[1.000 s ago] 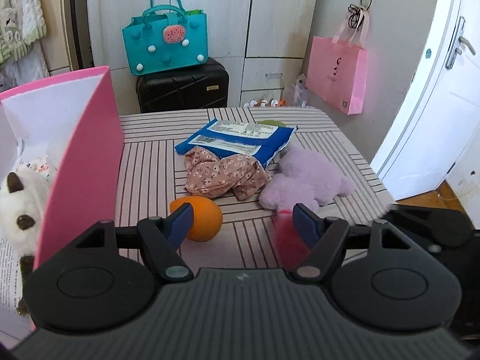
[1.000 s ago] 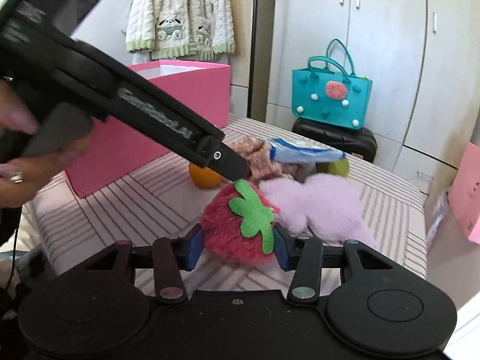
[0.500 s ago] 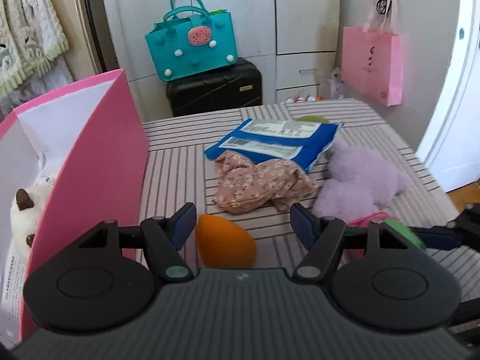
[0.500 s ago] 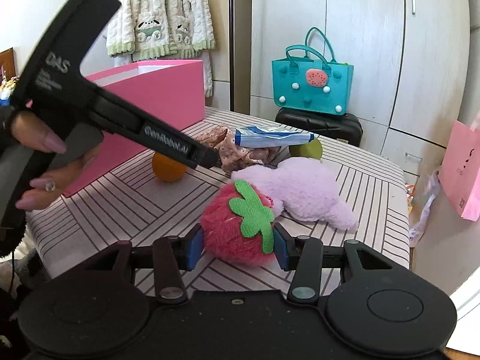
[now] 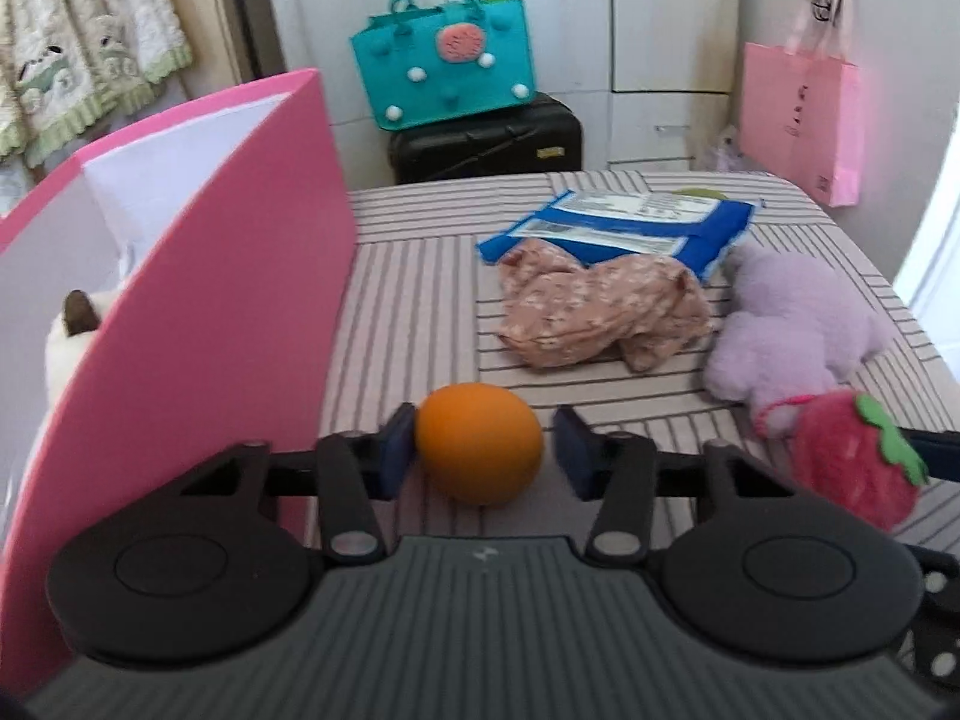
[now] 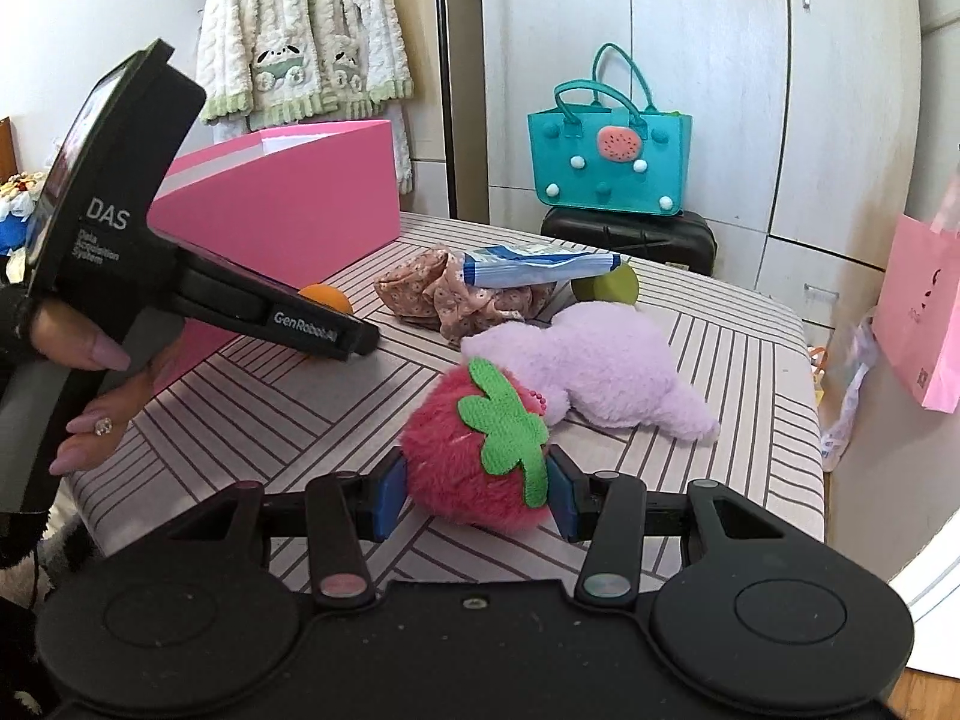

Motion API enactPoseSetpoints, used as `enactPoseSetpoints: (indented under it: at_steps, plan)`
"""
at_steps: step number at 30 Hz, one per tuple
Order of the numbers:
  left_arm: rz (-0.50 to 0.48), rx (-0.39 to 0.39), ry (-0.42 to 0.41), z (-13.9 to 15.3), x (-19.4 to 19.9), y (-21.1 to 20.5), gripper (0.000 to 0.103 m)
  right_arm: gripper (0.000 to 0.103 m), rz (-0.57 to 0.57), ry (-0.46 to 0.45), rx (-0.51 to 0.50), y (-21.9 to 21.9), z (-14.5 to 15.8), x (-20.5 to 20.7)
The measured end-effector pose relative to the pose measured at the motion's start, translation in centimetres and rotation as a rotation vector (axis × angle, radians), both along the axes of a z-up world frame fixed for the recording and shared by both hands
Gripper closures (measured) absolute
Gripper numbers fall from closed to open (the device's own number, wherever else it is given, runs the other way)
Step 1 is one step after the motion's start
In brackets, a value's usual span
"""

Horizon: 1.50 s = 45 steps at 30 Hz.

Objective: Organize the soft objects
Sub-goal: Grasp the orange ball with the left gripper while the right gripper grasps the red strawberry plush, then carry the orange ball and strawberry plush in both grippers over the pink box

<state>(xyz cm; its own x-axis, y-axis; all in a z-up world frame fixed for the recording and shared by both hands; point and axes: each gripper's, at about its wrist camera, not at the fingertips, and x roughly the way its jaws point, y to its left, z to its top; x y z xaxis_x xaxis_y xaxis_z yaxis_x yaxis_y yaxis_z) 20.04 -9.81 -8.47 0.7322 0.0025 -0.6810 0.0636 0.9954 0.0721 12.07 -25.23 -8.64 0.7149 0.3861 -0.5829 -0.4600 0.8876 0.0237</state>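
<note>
Our left claw (image 5: 483,459) has just been closing around the orange ball (image 5: 479,443), one pad not yet touching; we squeeze gently, centred. Our right claw (image 6: 474,495) grips the strawberry plush (image 6: 474,465).

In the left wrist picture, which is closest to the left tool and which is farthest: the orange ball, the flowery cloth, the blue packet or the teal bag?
From the left tool:
1. Orange ball, right between its fingers.
2. Flowery cloth, farther up the table, a bit right.
3. Blue packet, just behind the cloth.
4. Teal bag, off the table, on the black suitcase by the cupboards.
</note>
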Motion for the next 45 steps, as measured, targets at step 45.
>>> enactPoseSetpoints:
  at_steps: [45]
  plan:
    - [-0.502, -0.213, 0.232, 9.5, -11.6, 6.0, 0.064, 0.05, 0.124, 0.198, 0.01, 5.3, 9.9, -6.2]
